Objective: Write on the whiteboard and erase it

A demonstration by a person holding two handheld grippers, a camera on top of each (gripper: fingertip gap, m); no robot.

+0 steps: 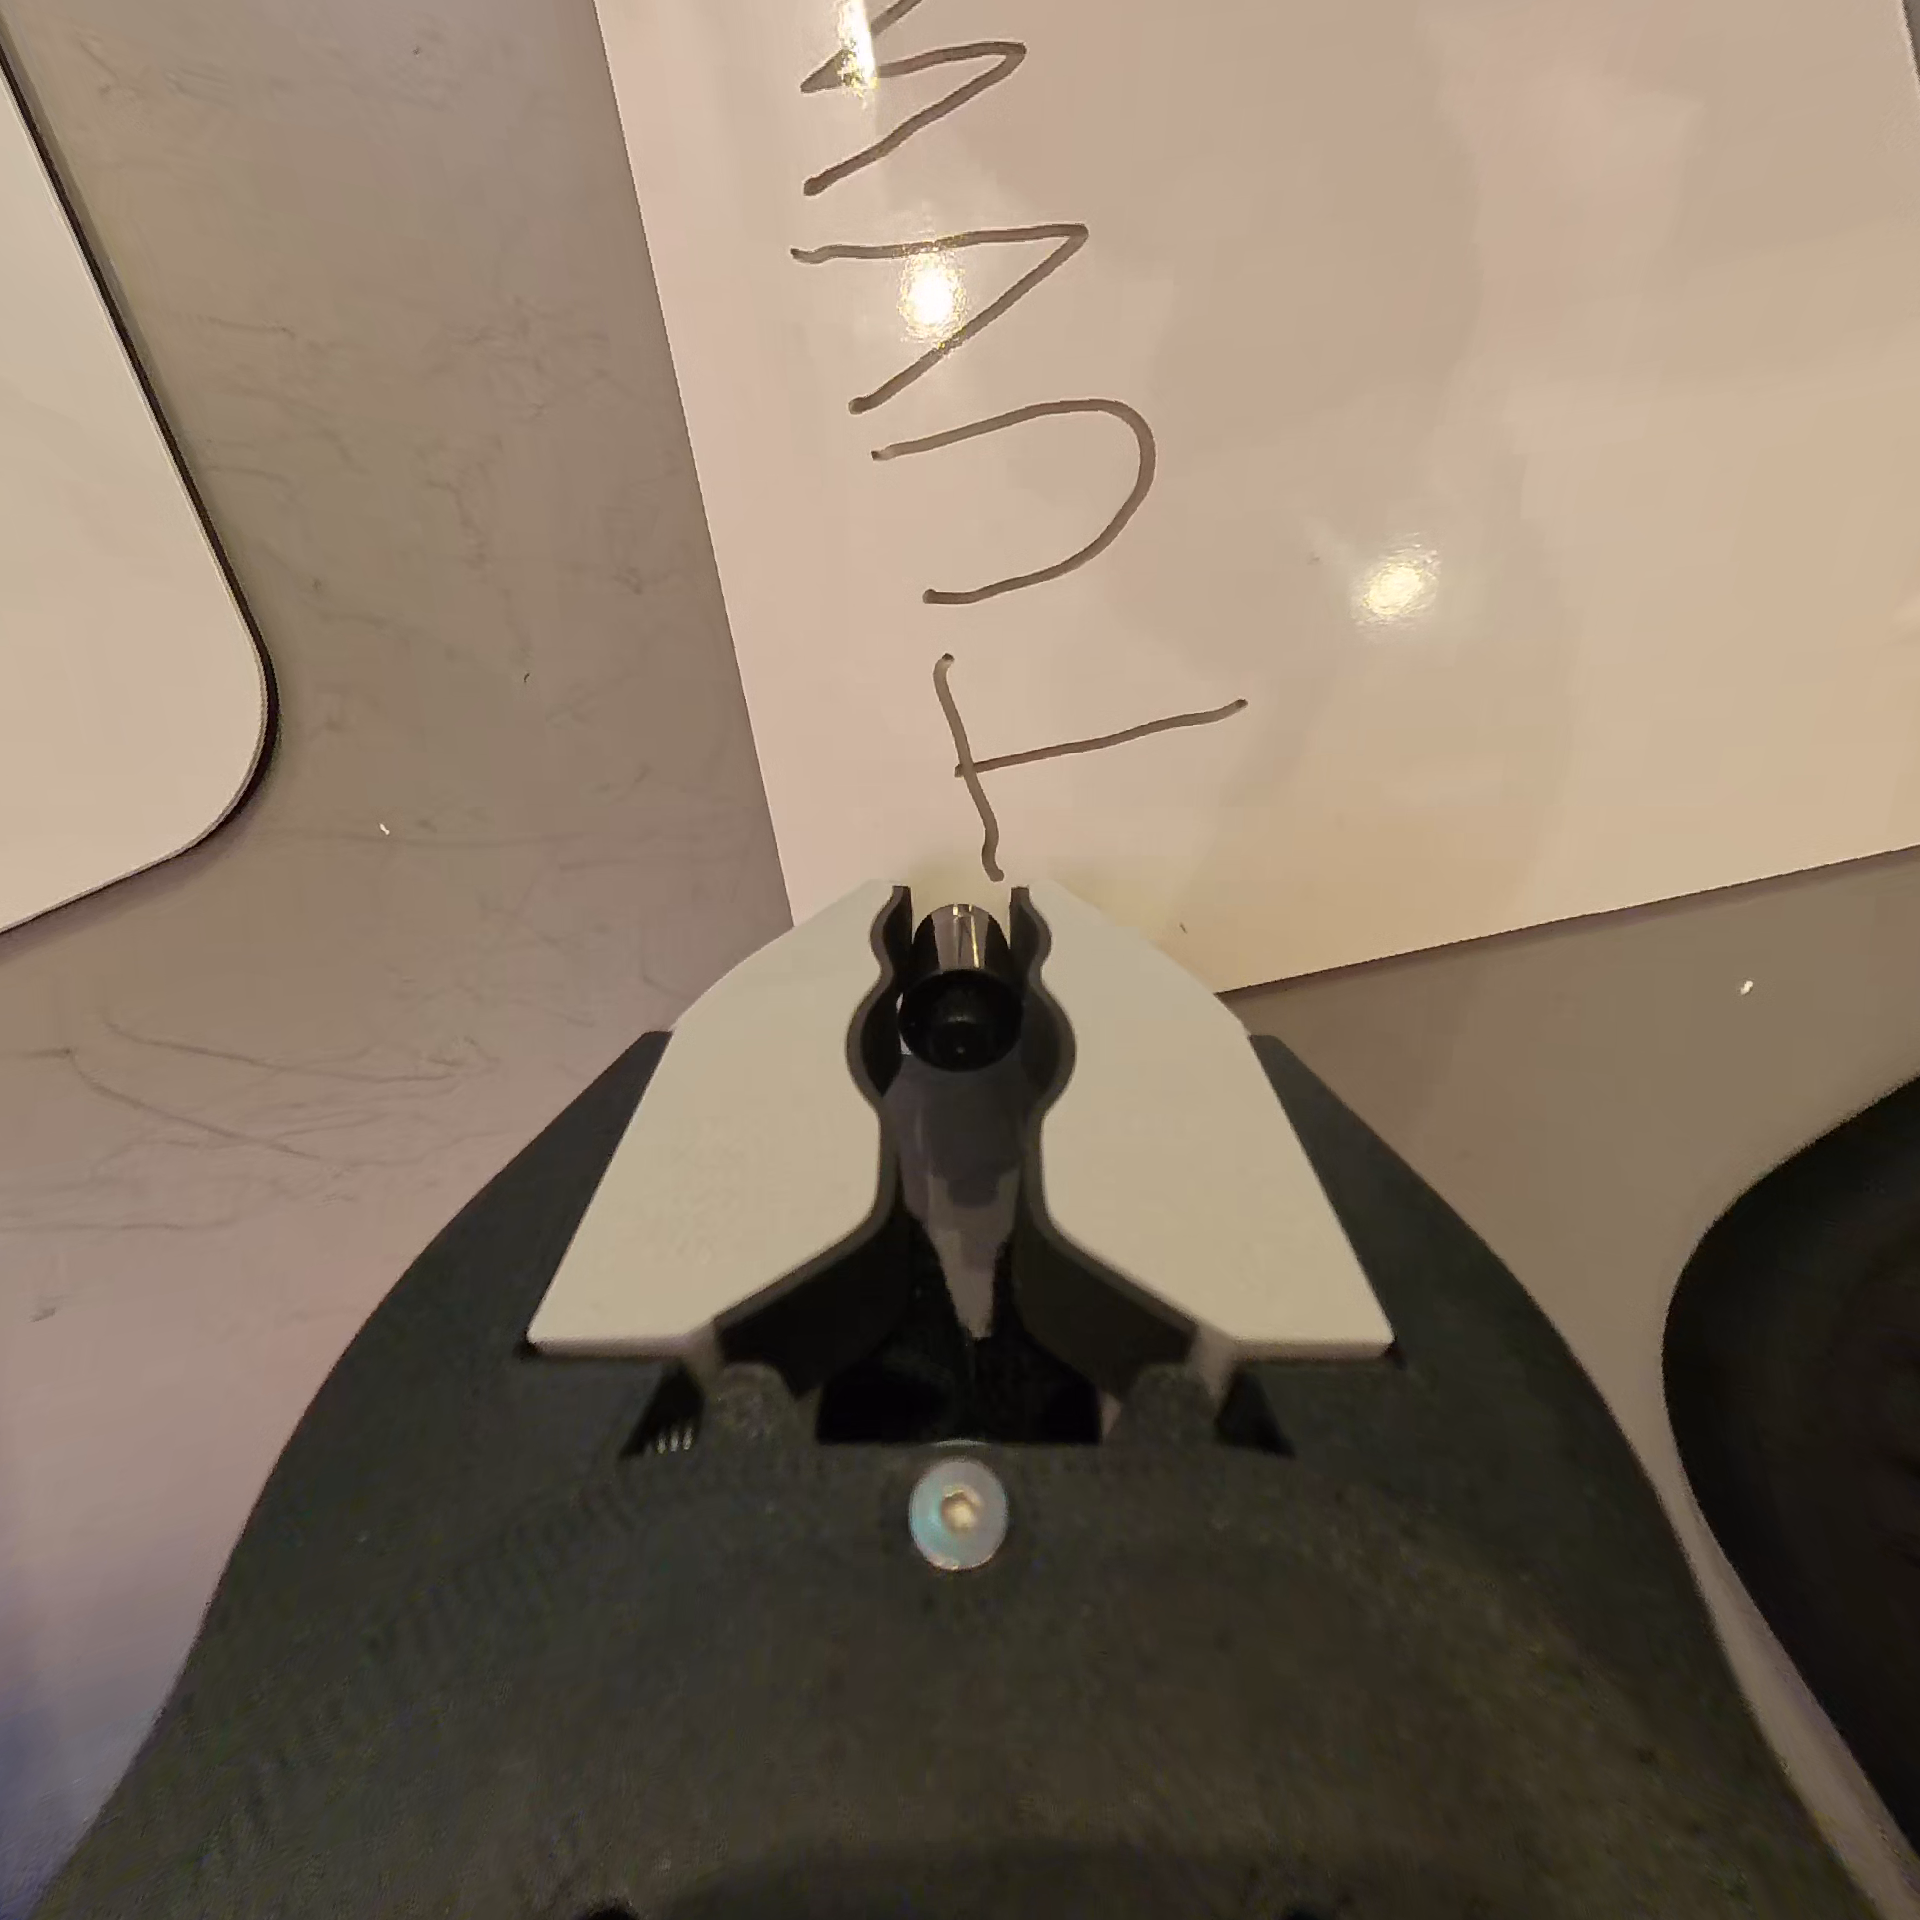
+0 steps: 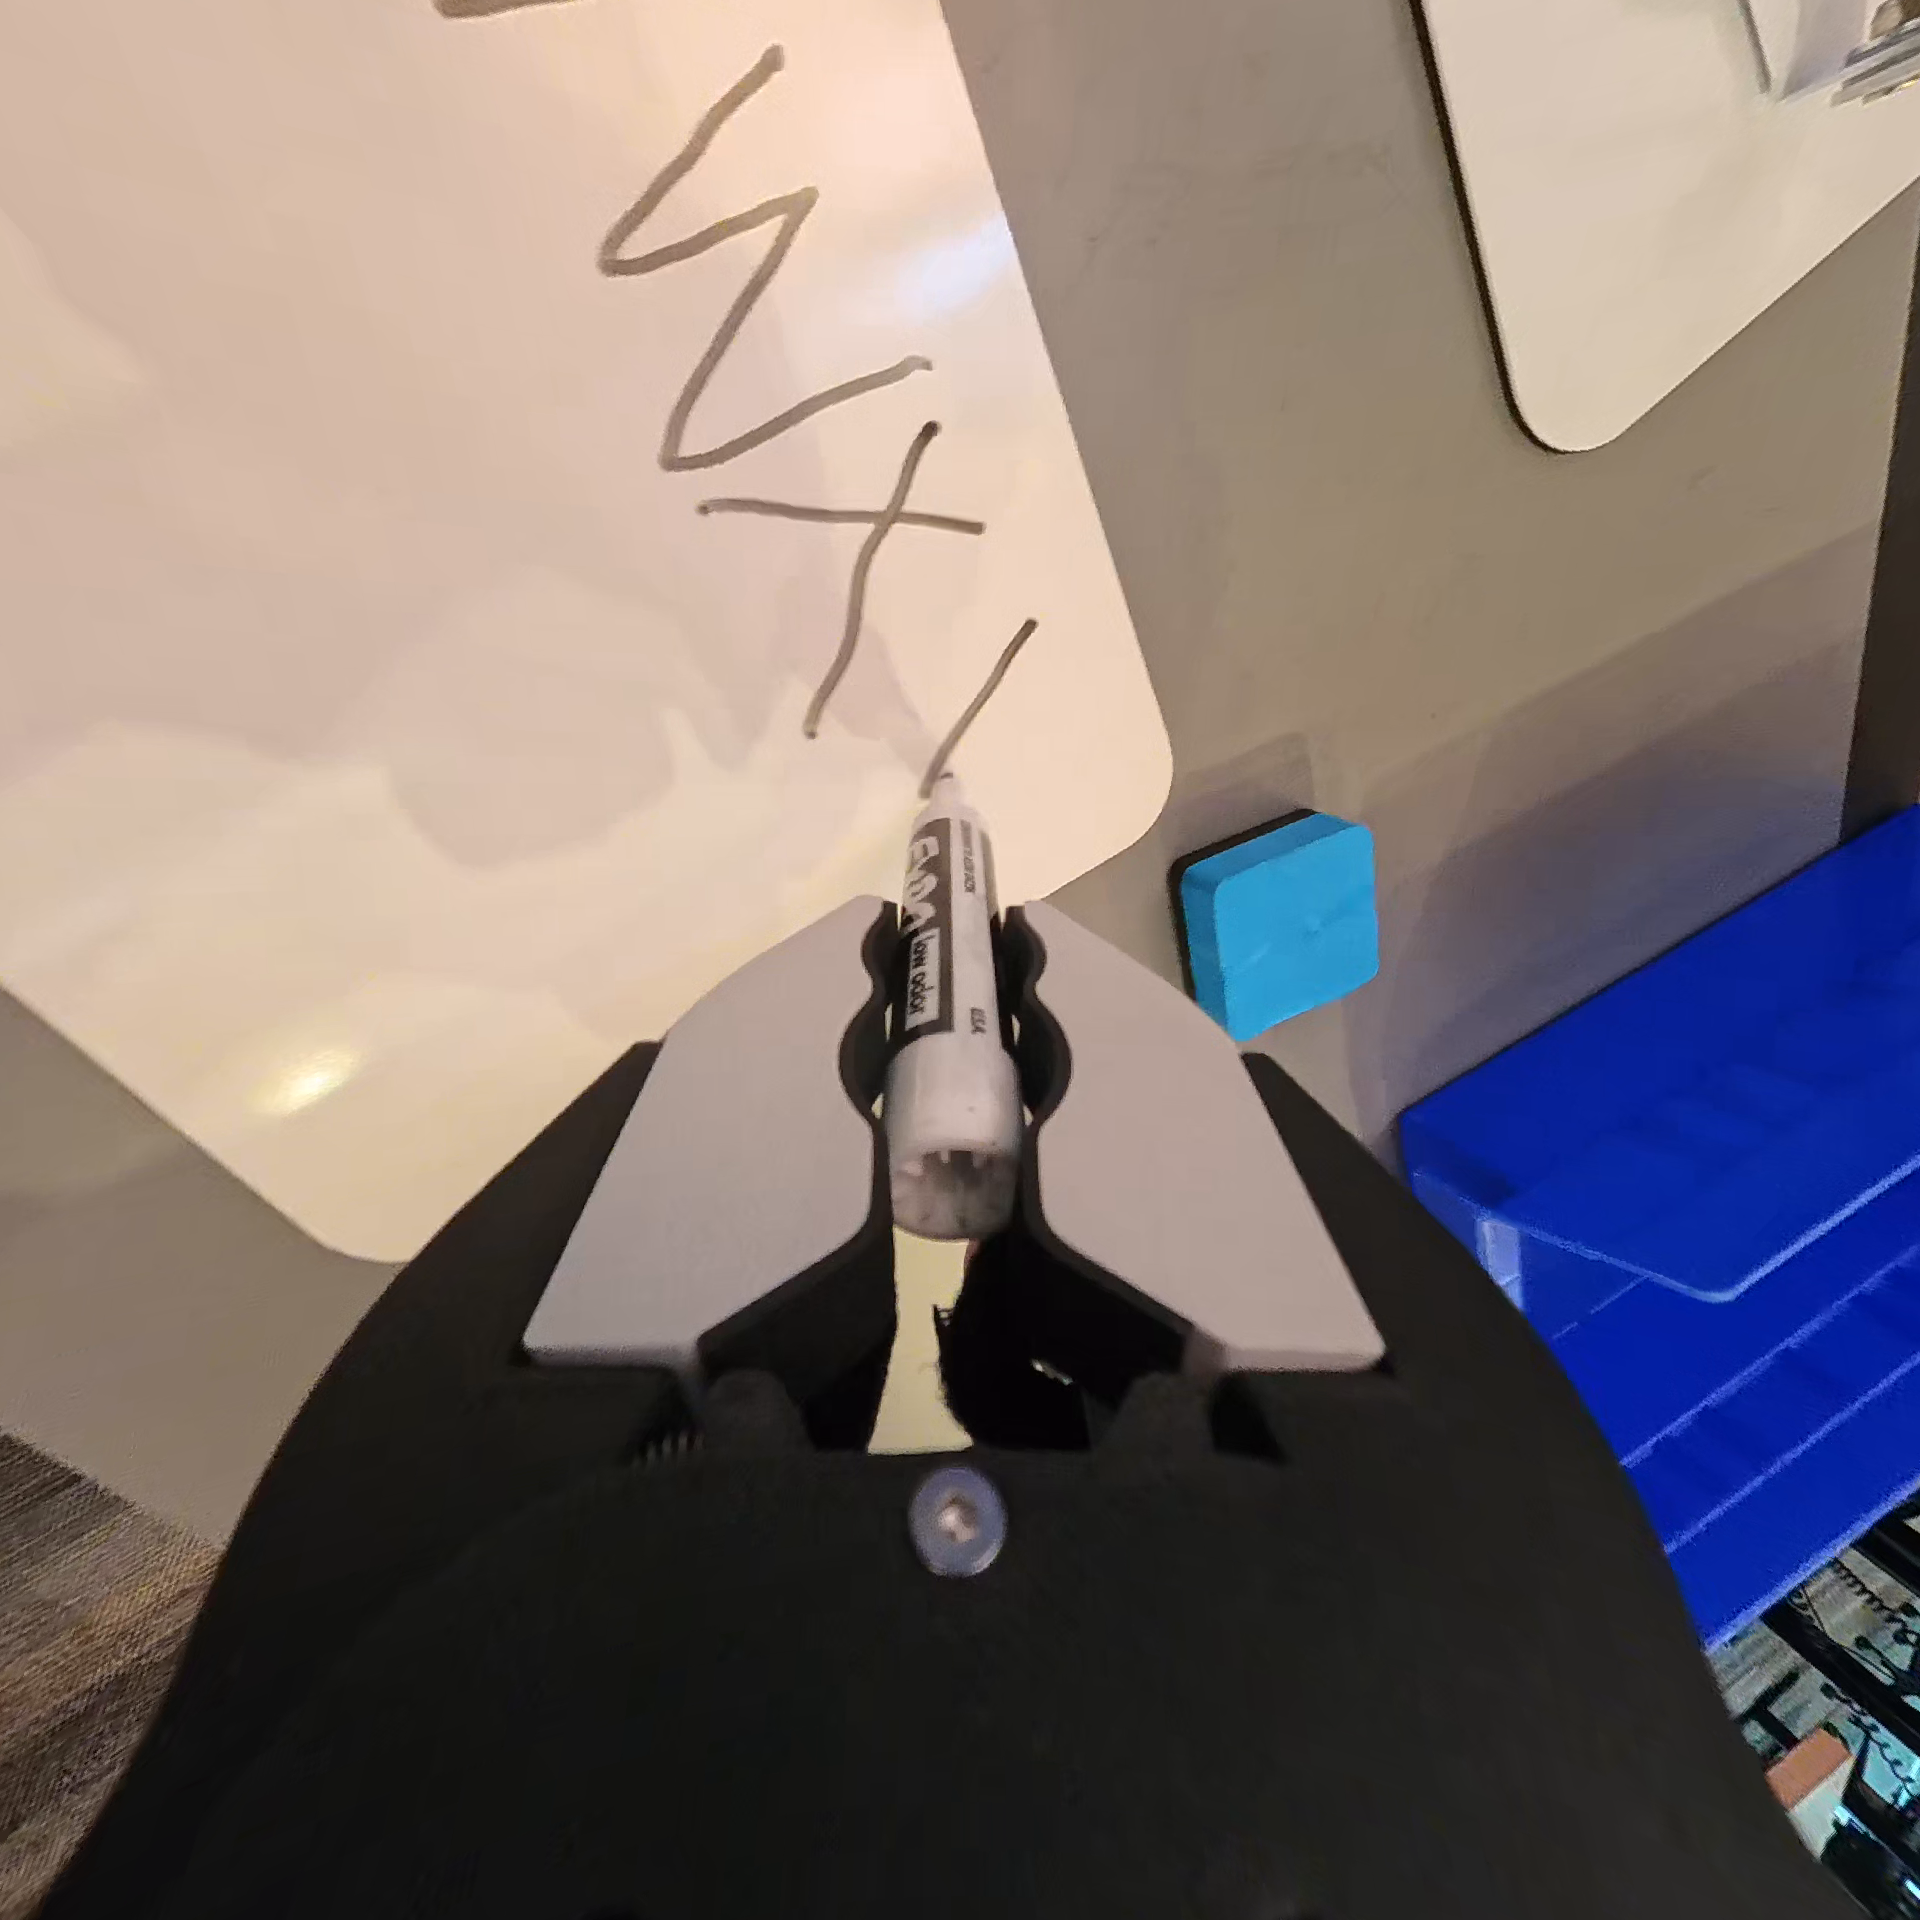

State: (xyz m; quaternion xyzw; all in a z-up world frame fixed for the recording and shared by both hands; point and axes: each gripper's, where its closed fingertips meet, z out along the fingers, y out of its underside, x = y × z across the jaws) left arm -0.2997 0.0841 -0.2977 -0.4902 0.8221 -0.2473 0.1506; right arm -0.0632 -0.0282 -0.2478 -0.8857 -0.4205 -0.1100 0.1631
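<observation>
The grey wall (image 2: 1455,520) fills the background of both views. One whiteboard (image 2: 364,623) takes the upper left and centre of the right wrist view and the upper right of the left wrist view, with a run of grey marker strokes (image 2: 790,416) across it. A second white board (image 2: 1662,260) with a dark rim shows in the upper right corner of the right wrist view; a white panel of the same kind sits at the left edge of the left wrist view, and I cannot tell whether it is the same one.

One blue bin (image 2: 1714,1195) occupies the right side of the right wrist view. Just above its left end, one blue square eraser (image 2: 1283,925) with a black backing sticks to the wall, just beside the whiteboard's rounded lower corner.

There are two sets of tongs, each with two pale fingers on a black body. The right tongs (image 2: 951,920) pinch one white marker (image 2: 951,997) at frame centre, both pads pressed on its barrel; its tip touches the whiteboard at the lower end of a fresh short stroke. The left tongs (image 1: 956,904) pinch one black cap (image 1: 956,977), seen end-on between the pads at the centre of the left wrist view, near the whiteboard's lower edge
</observation>
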